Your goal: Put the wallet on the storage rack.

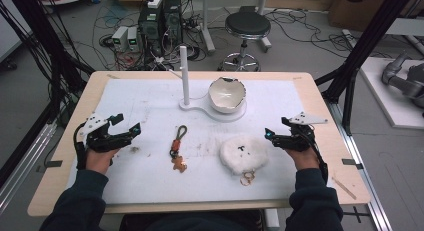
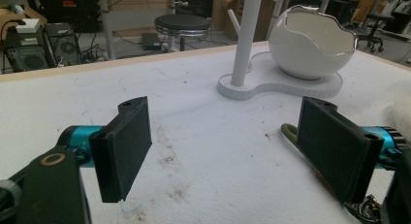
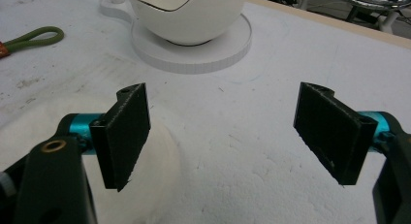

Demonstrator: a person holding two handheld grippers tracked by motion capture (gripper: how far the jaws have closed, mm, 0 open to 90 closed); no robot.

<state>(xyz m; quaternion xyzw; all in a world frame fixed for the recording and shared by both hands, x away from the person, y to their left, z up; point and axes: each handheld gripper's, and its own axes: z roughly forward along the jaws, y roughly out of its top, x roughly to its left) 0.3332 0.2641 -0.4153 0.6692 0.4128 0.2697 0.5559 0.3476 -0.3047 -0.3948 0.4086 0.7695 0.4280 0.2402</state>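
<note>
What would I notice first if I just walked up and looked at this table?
Probably the white cracked-egg bowl on its stand at the far middle, beside a tall white post. Nearer, a fluffy white keychain lies right of a small orange-figure keychain, with open grippers either side.

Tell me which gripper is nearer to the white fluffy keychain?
Right. The right gripper sits just beside the fluffy keychain, at its right edge. The left gripper is far across the mat, beyond the gingerbread keychain.

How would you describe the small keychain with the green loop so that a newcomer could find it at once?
Start at the white stand with the eggshell bowl at the table's far middle, then come straight toward the person. The keychain lies there, left of the fluffy white pom-pom: thin, with an olive cord loop and an orange charm.
</note>
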